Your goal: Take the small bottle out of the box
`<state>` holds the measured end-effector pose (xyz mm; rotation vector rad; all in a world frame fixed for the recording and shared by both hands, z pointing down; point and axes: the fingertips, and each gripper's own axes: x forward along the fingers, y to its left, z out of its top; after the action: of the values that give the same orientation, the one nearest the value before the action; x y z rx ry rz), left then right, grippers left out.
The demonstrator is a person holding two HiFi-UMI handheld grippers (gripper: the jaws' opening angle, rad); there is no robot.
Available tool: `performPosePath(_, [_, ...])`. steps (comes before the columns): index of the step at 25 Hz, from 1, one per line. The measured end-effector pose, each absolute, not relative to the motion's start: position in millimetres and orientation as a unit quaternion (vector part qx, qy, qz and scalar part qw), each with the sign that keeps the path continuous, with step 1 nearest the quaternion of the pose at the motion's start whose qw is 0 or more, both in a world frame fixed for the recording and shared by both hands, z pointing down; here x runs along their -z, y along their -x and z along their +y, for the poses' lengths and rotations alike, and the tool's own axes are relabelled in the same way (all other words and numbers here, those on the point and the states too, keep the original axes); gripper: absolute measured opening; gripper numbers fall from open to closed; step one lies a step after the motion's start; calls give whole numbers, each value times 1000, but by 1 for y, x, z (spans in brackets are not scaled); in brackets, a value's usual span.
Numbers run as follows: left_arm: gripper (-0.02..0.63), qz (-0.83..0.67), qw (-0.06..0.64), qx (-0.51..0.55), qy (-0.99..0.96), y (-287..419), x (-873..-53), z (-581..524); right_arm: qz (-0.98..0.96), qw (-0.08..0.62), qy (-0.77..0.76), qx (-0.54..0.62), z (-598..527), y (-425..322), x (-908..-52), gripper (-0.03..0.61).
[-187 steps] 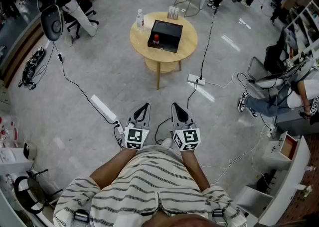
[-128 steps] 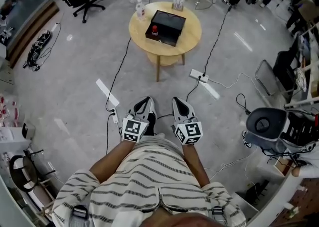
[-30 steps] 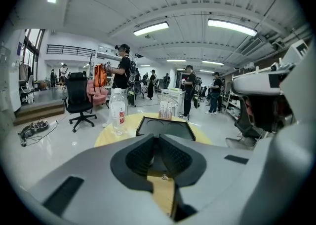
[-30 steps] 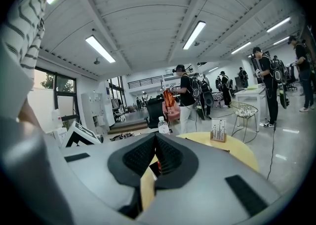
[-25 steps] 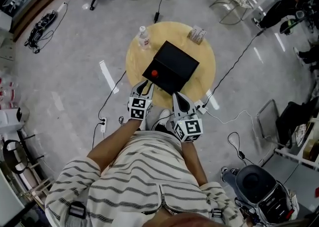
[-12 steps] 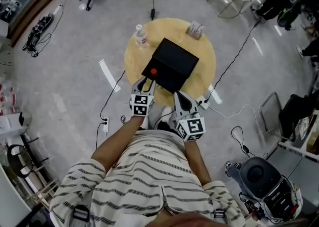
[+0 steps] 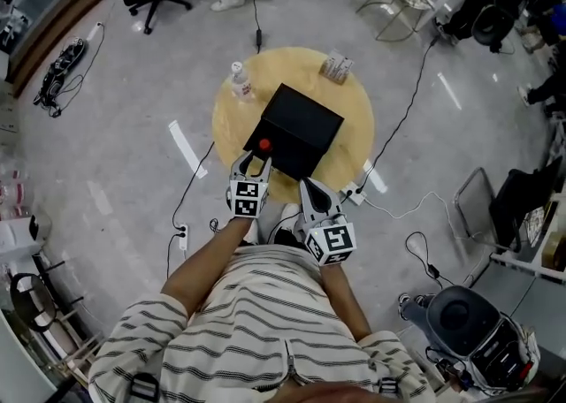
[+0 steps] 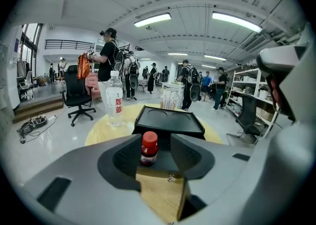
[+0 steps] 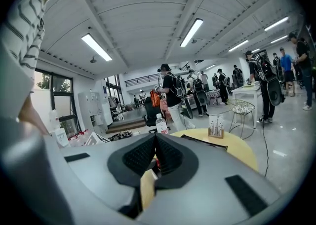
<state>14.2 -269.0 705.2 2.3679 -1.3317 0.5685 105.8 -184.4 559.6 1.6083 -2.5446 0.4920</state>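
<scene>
In mid-frame the round surface [image 7: 349, 118] is carrying the black box [image 7: 296, 127]. The left tongs [image 7: 255, 161], whose jaws have just been opening wide, are framing the untouched small bottle [image 7: 263, 145] at the box's lower-left corner. The right tongs [image 7: 311, 191] are sitting pinched together.

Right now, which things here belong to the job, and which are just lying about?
Job: small red-capped bottle; black box; left tool, whose jaws have just been opening, bottle in line between them, untouched.
Lying about: clear water bottle; small packet.
</scene>
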Motion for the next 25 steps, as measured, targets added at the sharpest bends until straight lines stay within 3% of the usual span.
performPosePath(25, [183, -473, 185, -216, -834, -23, -738, -302, -818, 53, -546, -170, -187, -124, -572, 18])
